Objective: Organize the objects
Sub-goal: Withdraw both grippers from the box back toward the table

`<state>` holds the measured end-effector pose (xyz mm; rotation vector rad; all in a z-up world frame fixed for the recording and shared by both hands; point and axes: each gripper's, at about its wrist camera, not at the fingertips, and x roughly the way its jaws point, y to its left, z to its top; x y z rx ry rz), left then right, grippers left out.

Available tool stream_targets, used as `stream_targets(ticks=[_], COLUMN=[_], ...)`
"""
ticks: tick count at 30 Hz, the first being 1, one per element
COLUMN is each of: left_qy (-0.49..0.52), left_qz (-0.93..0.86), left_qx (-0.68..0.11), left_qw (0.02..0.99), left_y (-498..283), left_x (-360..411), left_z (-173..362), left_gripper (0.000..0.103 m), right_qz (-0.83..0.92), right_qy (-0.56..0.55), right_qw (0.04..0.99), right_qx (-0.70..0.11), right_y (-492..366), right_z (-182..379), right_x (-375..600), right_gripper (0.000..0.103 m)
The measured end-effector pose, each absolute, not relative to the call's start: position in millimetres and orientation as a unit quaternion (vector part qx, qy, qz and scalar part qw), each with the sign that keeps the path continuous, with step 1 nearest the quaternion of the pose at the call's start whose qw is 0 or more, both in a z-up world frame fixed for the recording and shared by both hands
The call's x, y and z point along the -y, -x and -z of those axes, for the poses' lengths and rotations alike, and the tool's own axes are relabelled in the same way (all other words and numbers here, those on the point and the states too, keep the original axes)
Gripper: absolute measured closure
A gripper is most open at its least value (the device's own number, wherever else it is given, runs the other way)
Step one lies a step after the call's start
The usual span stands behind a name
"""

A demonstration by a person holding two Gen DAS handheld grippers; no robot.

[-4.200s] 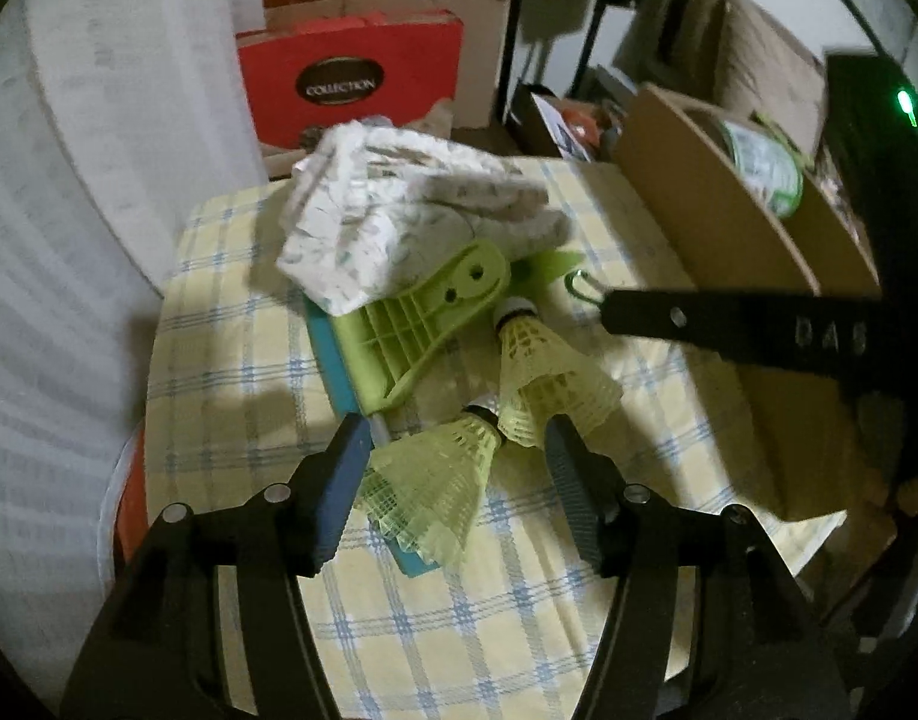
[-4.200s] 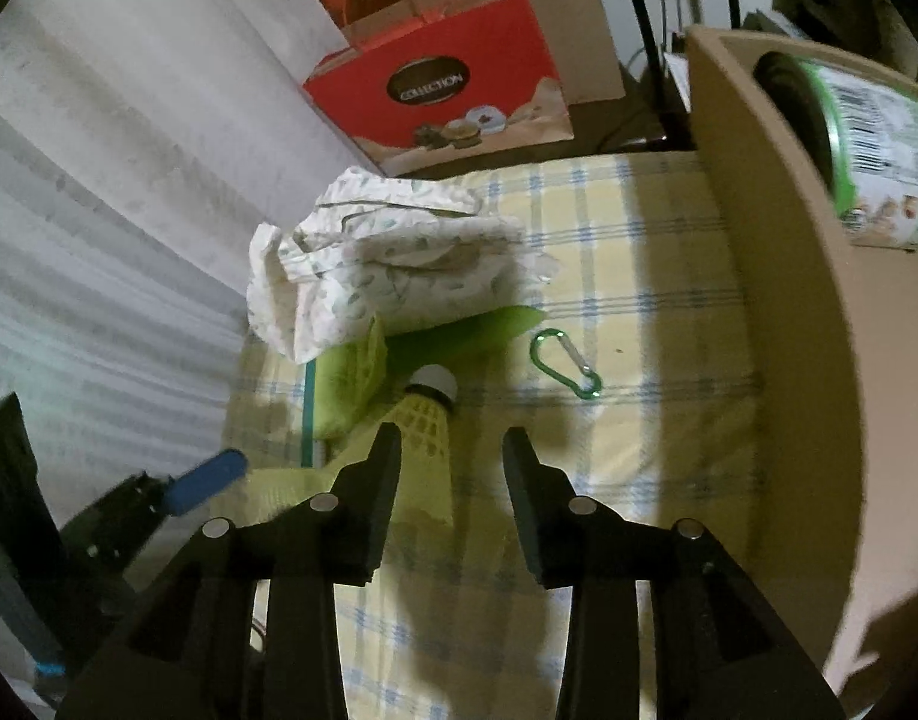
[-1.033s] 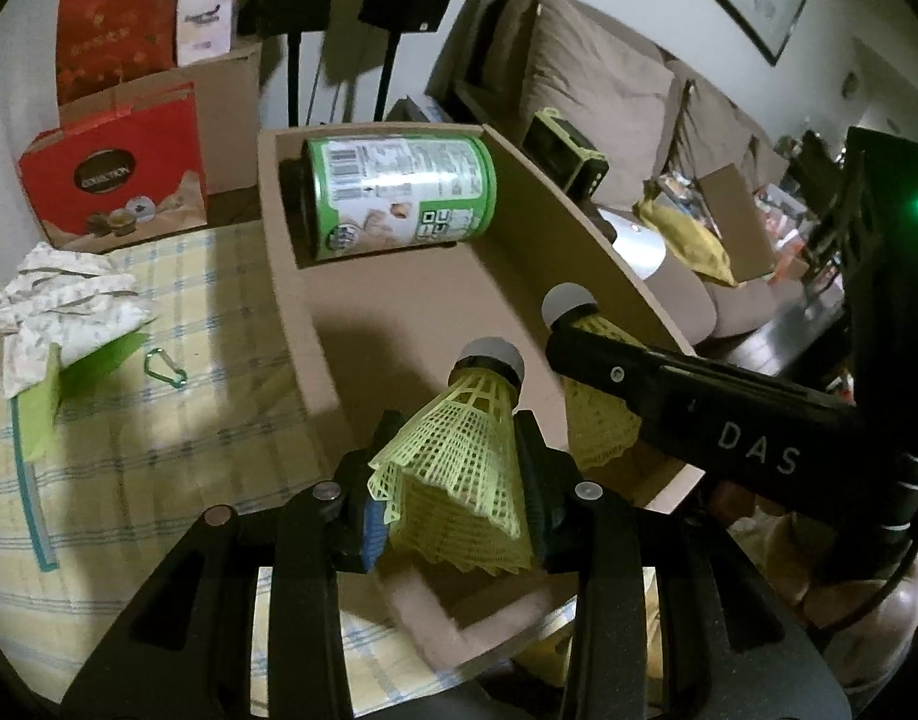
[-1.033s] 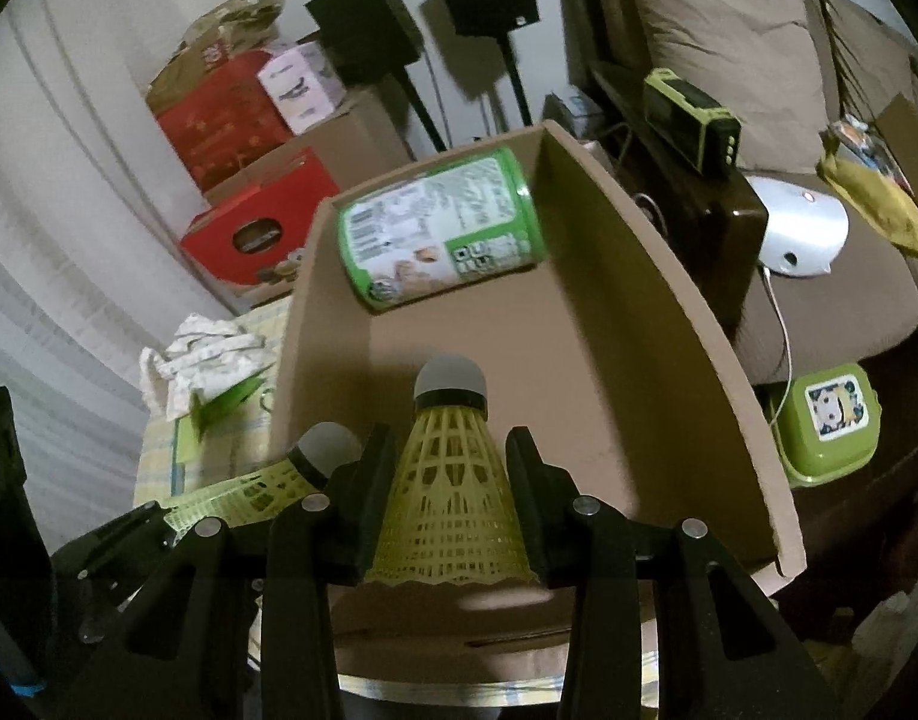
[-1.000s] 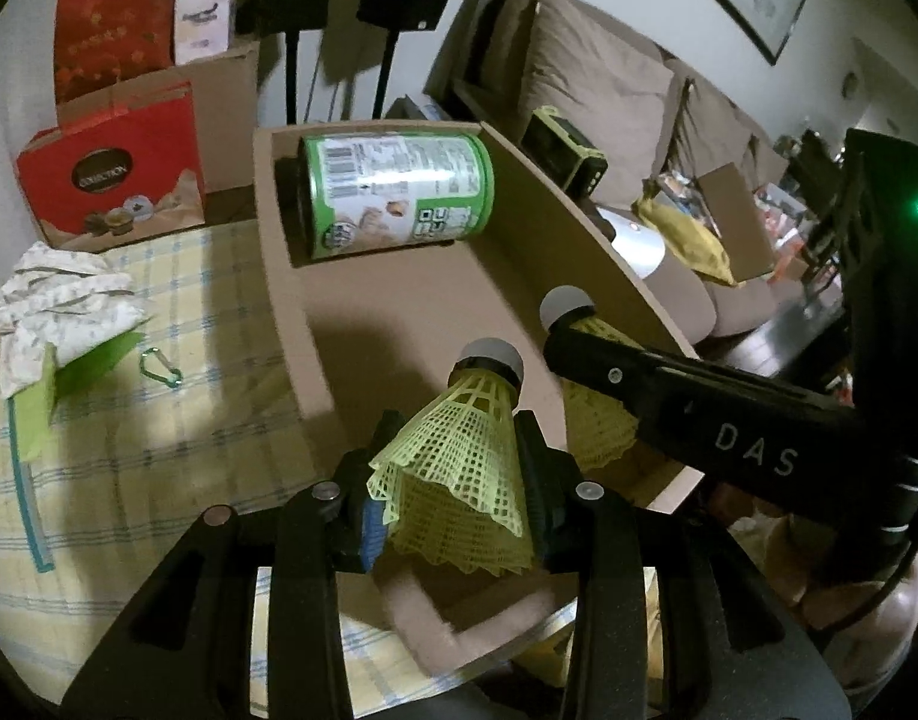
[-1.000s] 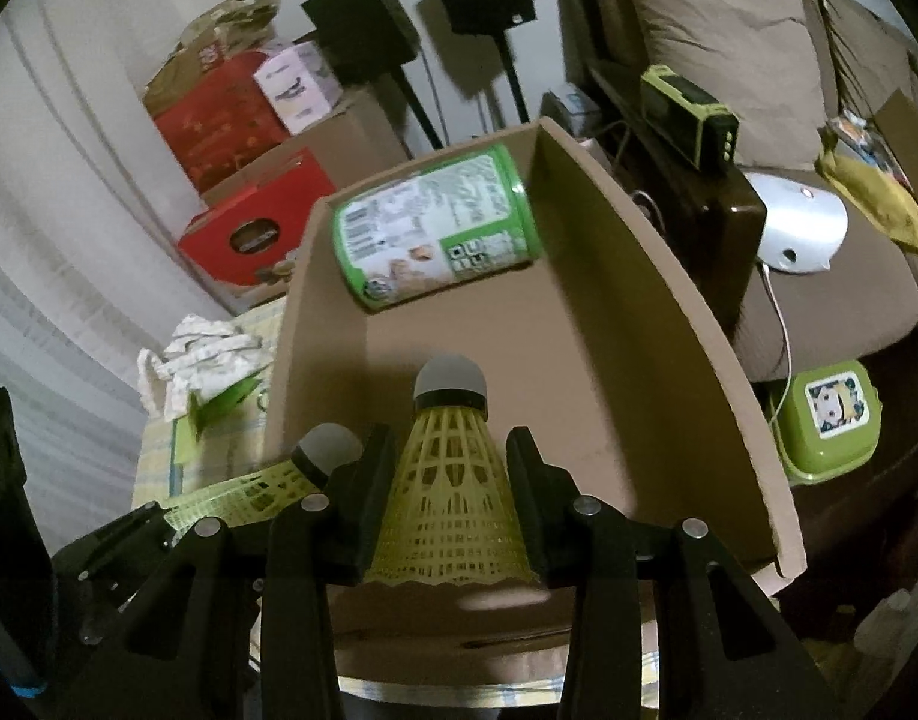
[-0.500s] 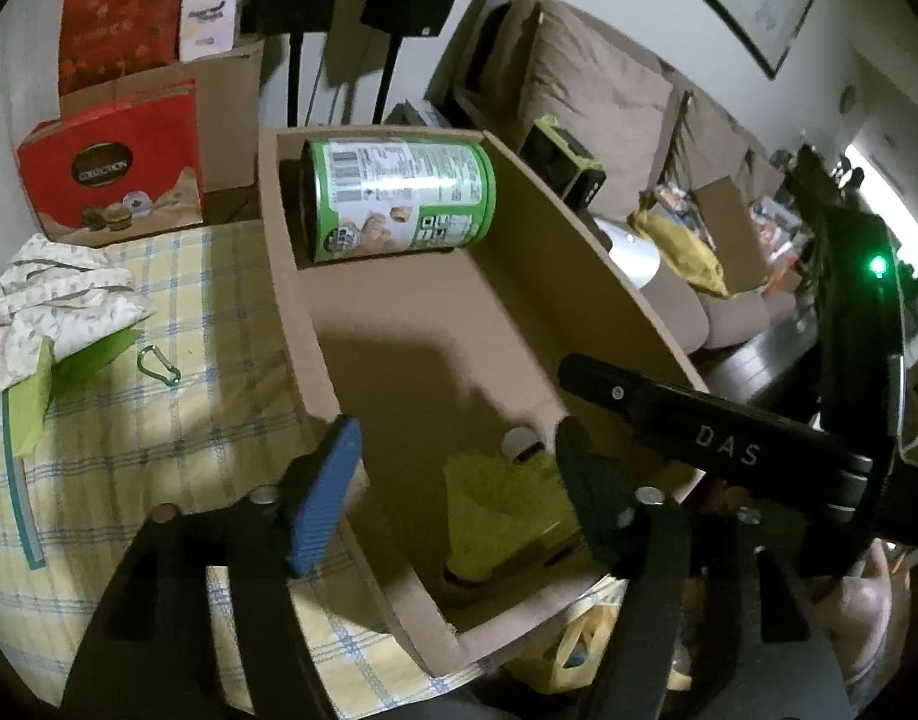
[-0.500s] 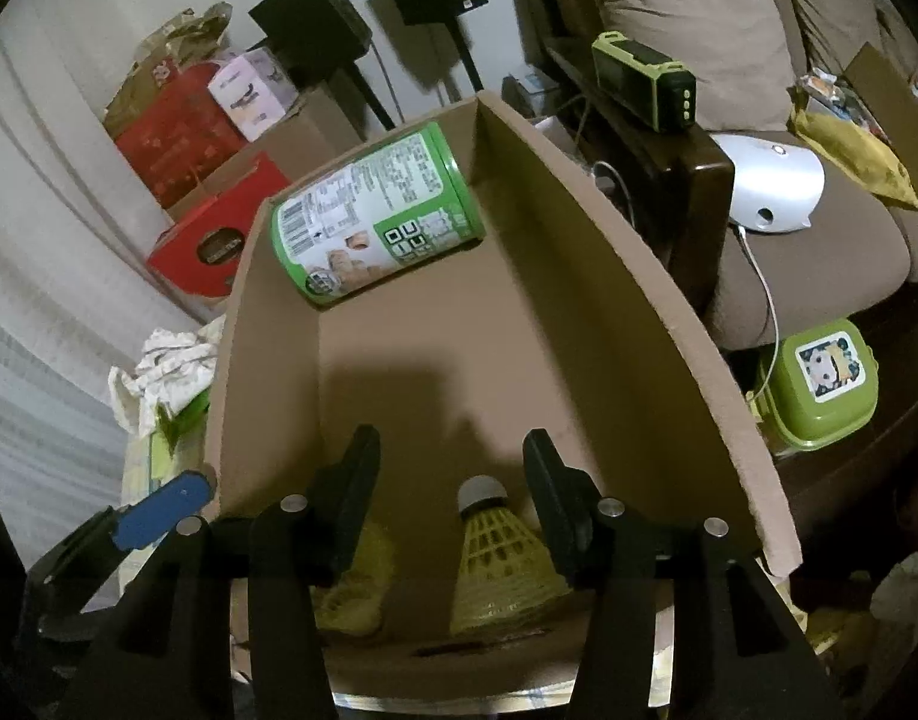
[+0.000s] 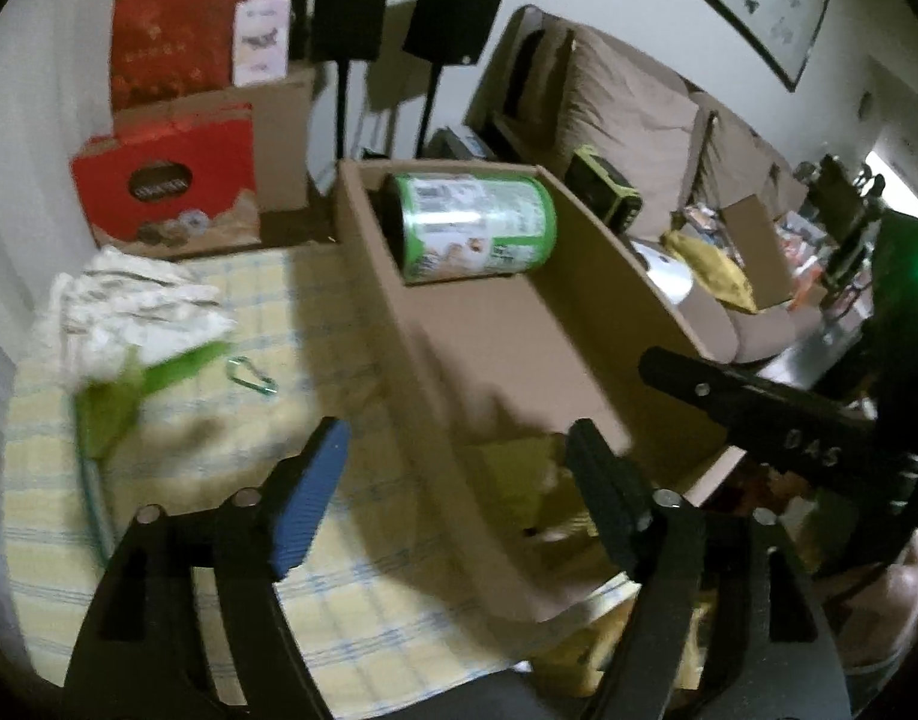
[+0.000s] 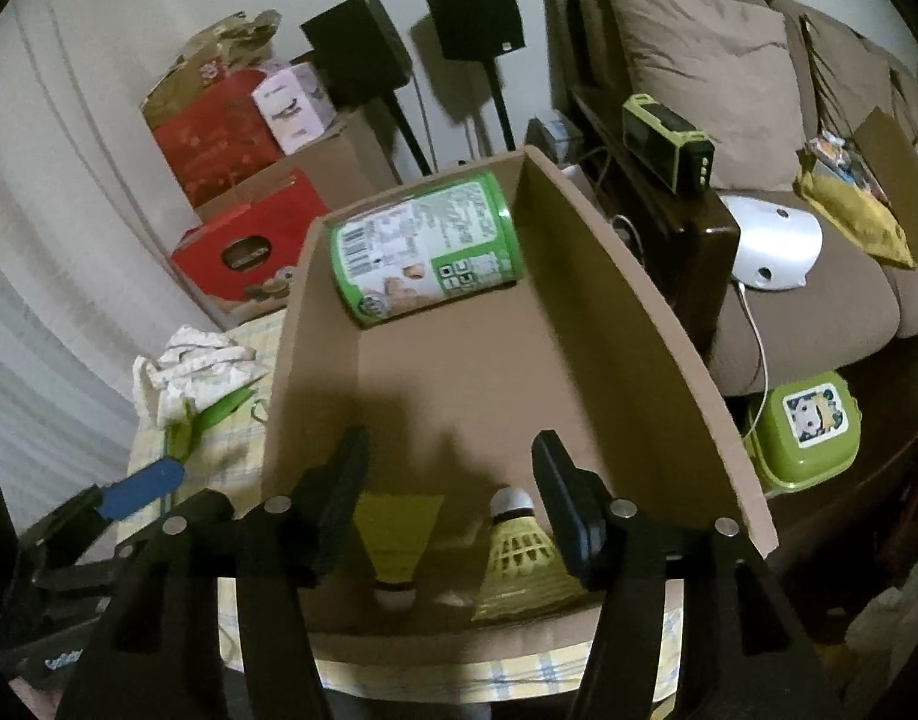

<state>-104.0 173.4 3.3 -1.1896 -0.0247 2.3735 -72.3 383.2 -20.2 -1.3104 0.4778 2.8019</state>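
Two yellow shuttlecocks lie at the near end of the cardboard box (image 10: 633,336): one (image 10: 396,540) with its cork toward me, the other (image 10: 519,546) with its white cork away from me. A green can (image 10: 423,246) lies on its side at the far end. My right gripper (image 10: 453,480) is open and empty above the shuttlecocks. My left gripper (image 9: 459,468) is open and empty over the box's left wall (image 9: 411,360); the shuttlecocks (image 9: 513,480) show blurred between its fingers. A green carabiner (image 9: 252,375) lies on the checked cloth.
A crumpled white cloth (image 9: 129,312) lies on a green plastic piece (image 9: 135,384) at the table's far left. Red gift boxes (image 9: 165,180) and speaker stands (image 9: 351,12) stand behind. A sofa (image 10: 759,120) and a green lunch box (image 10: 807,426) are to the right.
Both grippers have opened and dropped their shuttlecocks into the box. Both have since pulled back a little; the left one has swung left over the box wall.
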Motion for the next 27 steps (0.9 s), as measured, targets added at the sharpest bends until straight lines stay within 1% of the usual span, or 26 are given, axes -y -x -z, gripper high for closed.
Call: stream_targets(ticks=[2, 3, 6, 8, 9, 10, 13, 14, 17, 20, 22, 27], left_qy=[0.423, 0.419, 0.41, 0.403, 0.403, 0.403, 0.395, 0.393, 0.394, 0.397, 0.4, 0.407], left_qz=[-0.877, -0.881, -0.889, -0.894, -0.895, -0.895, -0.902, -0.905, -0.907, -0.907, -0.906, -0.906], left_qx=[0.003, 0.002, 0.001, -0.001, -0.003, -0.006, -0.02, -0.022, -0.019, -0.012, 0.0, 0.022], left_qw=[0.228, 0.221, 0.204, 0.195, 0.192, 0.191, 0.171, 0.164, 0.148, 0.138, 0.136, 0.111], left_y=[102, 102, 103, 104, 104, 104, 104, 104, 106, 109, 113, 121], left_x=[-163, -157, -140, -128, -122, -117, -103, -96, -80, -66, -55, -24], left_z=[-7, -10, -15, -18, -20, -21, -27, -28, -29, -27, -25, -18], left_gripper=[0.02, 0.019, 0.016, 0.015, 0.015, 0.015, 0.013, 0.01, 0.008, 0.002, 0.0, 0.0], right_qz=[-0.899, -0.901, -0.905, -0.905, -0.905, -0.904, -0.904, -0.904, -0.906, -0.908, -0.907, -0.908], right_qy=[0.414, 0.411, 0.405, 0.404, 0.404, 0.405, 0.407, 0.407, 0.406, 0.404, 0.404, 0.401], right_qw=[-0.002, -0.005, -0.02, -0.029, -0.034, -0.039, -0.043, -0.048, -0.058, -0.067, -0.076, -0.093], right_qx=[-0.144, -0.14, -0.133, -0.129, -0.128, -0.128, -0.121, -0.117, -0.107, -0.094, -0.091, -0.077], right_y=[72, 71, 72, 73, 74, 75, 77, 79, 81, 84, 86, 92], right_z=[16, 14, 8, 6, 6, 5, 5, 4, 2, 0, -1, -4], right_x=[-375, -370, -358, -349, -345, -341, -329, -324, -312, -298, -288, -271], right_gripper=[0.04, 0.037, 0.031, 0.026, 0.022, 0.021, 0.021, 0.021, 0.021, 0.021, 0.021, 0.021])
